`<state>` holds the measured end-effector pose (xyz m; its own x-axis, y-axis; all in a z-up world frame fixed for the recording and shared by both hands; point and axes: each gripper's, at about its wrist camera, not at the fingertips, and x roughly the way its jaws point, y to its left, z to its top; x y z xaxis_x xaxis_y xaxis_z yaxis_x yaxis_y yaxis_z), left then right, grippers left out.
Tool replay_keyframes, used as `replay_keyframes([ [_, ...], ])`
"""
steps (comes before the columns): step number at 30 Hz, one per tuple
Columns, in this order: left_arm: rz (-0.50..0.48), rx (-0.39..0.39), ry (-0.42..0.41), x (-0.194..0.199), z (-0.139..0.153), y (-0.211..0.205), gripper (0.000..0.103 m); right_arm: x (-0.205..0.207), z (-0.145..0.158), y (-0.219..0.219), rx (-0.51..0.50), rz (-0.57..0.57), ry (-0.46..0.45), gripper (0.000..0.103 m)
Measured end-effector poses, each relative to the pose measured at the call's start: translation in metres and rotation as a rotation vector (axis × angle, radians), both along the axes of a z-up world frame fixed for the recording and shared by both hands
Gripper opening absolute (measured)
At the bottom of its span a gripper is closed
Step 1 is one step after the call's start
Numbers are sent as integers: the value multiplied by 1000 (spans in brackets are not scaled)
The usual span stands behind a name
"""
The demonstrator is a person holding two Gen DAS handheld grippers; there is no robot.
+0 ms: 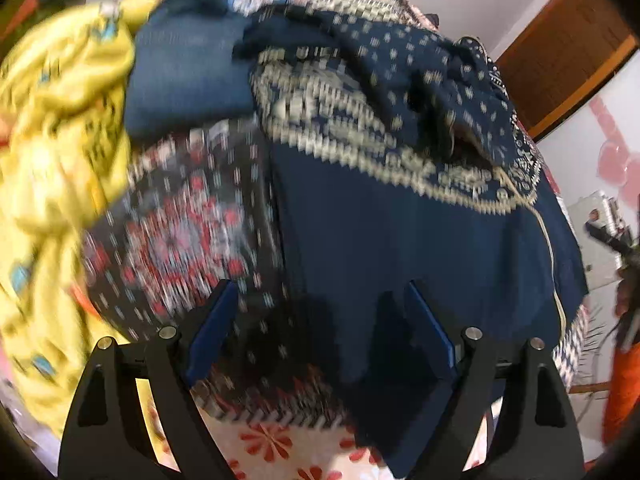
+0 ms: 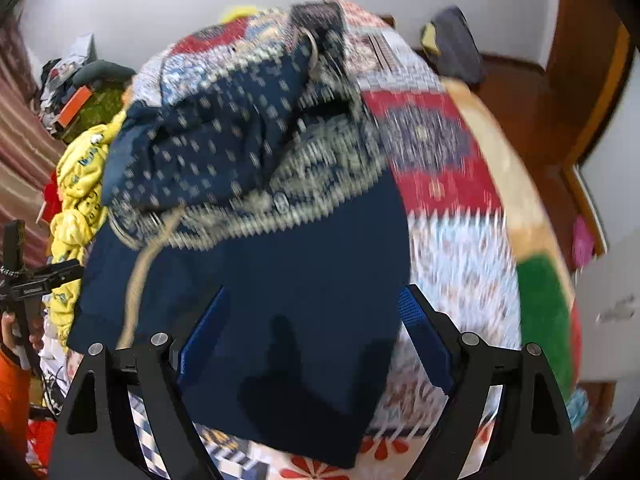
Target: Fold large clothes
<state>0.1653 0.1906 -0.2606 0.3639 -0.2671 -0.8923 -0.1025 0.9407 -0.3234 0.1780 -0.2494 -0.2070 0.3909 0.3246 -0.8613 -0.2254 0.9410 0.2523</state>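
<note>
A large navy garment [image 1: 392, 232] with a cream patterned band lies on the patchwork bed cover [image 1: 280, 448]; its dotted upper part is bunched at the far end. It also shows in the right wrist view [image 2: 288, 280]. My left gripper [image 1: 320, 300] is open, its blue pads hovering over the garment's near edge. My right gripper [image 2: 316, 304] is open too, jaws spread above the garment's plain navy part near its right edge. Neither holds cloth. Both views are blurred.
A yellow printed garment [image 1: 60, 140] is heaped at the left, also in the right wrist view [image 2: 80, 200]. Folded blue cloth [image 1: 188, 80] lies behind it. A dark red-patterned cloth [image 1: 180, 232] lies beside the navy garment. The other gripper's handle [image 2: 24, 280] shows at left. A wooden door [image 2: 580, 80] stands right.
</note>
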Motion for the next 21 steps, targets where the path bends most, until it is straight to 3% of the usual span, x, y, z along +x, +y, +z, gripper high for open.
replay_keyframes([
  [3, -26, -38, 34, -10, -16, -7, 83, -7, -21, -11, 12, -27, 53, 84],
  [6, -46, -66, 40, -15, -22, -16, 72, -9, -30, -23, 60, -64, 69, 84],
  [9, -53, -168, 30, -17, -21, -21, 55, -10, -28, -25, 97, -45, 70, 84],
  [14, -74, -200, 14, -13, -21, -33, 46, -4, -34, -17, 139, -1, 78, 55],
  [15, -70, -201, 12, -13, -21, -34, 44, -4, -35, -15, 139, 4, 76, 39],
  [16, -62, -188, 7, -13, -20, -35, 36, -3, -36, -12, 136, 7, 79, 24],
  [19, -40, -144, -15, -15, -12, -33, 8, 2, -33, -8, 161, 14, 85, 9],
  [21, -27, -131, -41, -12, -1, -29, 4, 6, -24, -5, 153, 30, 64, 8],
])
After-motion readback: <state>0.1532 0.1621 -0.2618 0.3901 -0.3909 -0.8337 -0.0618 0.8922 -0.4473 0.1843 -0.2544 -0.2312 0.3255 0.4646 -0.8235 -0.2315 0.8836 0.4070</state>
